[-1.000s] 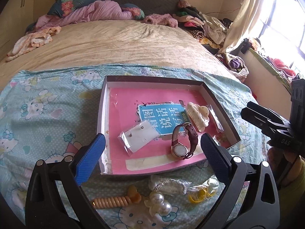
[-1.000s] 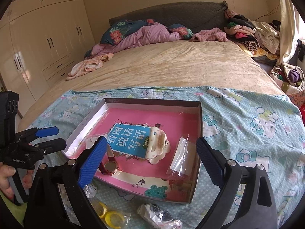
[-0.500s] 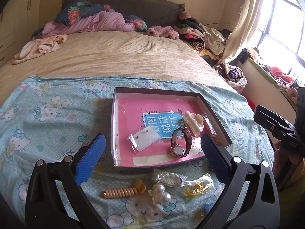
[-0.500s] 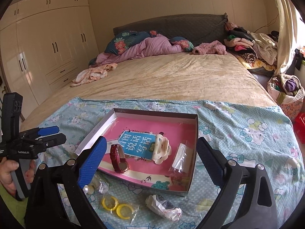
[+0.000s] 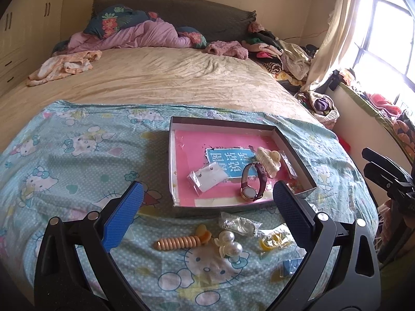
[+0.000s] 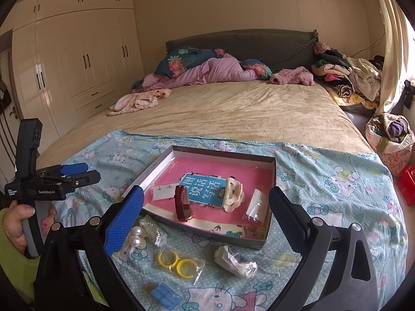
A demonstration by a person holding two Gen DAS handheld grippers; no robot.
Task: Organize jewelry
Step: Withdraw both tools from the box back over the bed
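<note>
Between the box (image 5: 298,153) and the wide-open, empty left hand-held gripper (image 5: 205,215), the beaded hair clip (image 5: 179,242) lay on the bed with its long axis left-to-right, nearer this one than the equally open, empty right hand-held gripper (image 6: 205,216).

One shallow pink-lined cardboard box (image 6: 269,199); one maroon-strapped wristwatch (image 6: 182,203); one cream plastic claw clip (image 6: 233,194); two yellow plastic rings (image 6: 176,260) at 6 o'clock.

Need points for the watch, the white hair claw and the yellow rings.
watch (image 5: 248,193): left wrist view, on its round face.
white hair claw (image 6: 233,194): right wrist view, on the middle of its body.
yellow rings (image 6: 174,261): right wrist view, where the two rings meet.
</note>
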